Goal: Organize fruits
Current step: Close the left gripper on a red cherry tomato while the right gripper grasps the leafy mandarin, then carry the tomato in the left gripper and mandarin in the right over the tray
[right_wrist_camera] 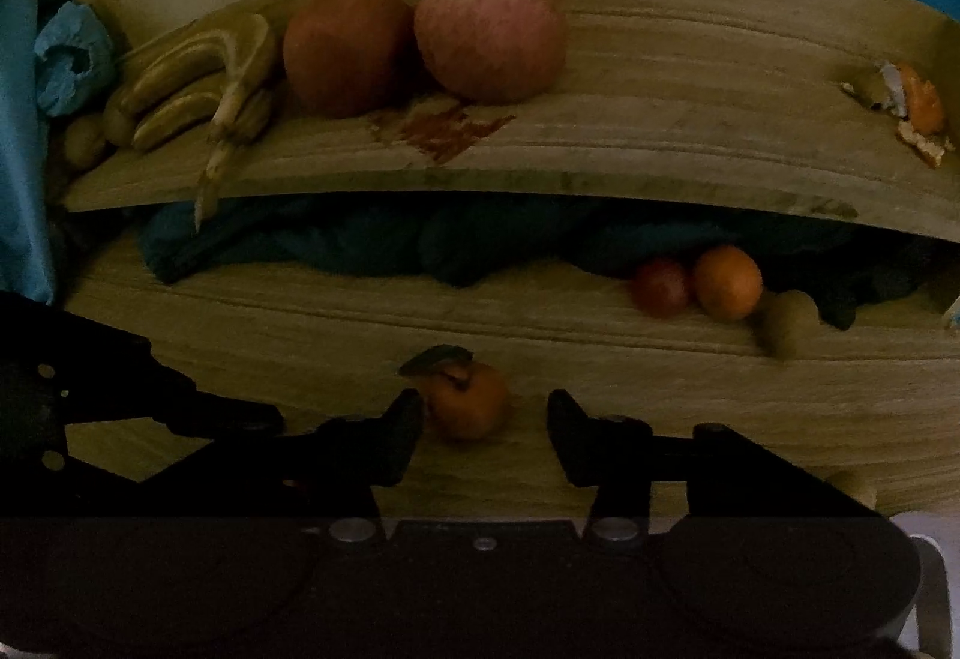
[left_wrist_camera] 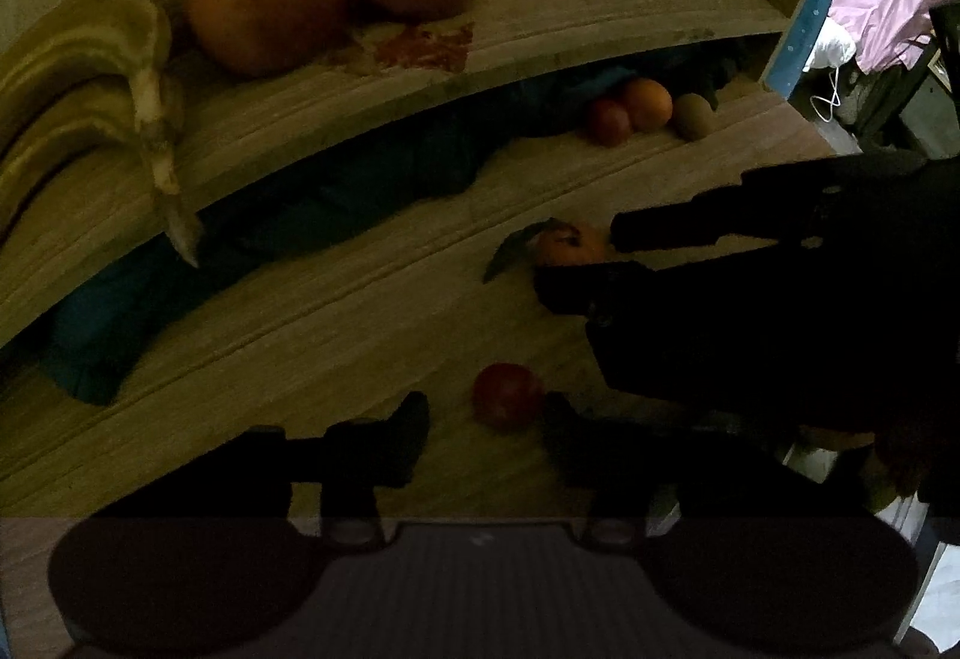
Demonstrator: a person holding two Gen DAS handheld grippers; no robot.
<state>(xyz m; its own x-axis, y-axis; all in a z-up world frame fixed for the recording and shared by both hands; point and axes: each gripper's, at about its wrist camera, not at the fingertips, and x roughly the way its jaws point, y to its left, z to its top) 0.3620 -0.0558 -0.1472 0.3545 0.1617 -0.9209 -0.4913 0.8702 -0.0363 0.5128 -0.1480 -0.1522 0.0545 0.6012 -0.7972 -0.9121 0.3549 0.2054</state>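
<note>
Apples [right_wrist_camera: 420,47] and bananas [right_wrist_camera: 192,89] on upper shelf [right_wrist_camera: 660,131], mandarin [right_wrist_camera: 468,401] below

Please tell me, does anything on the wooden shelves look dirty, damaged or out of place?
Yes. A reddish stain marks the upper shelf in front of the two large round fruits. Torn orange peel lies at that shelf's right end. A dark cloth is bunched beneath the shelf, behind the small fruits.

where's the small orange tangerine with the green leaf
The small orange tangerine with the green leaf sits on the lower wooden shelf, between the open fingers of the right gripper, nearer its left finger.
</note>
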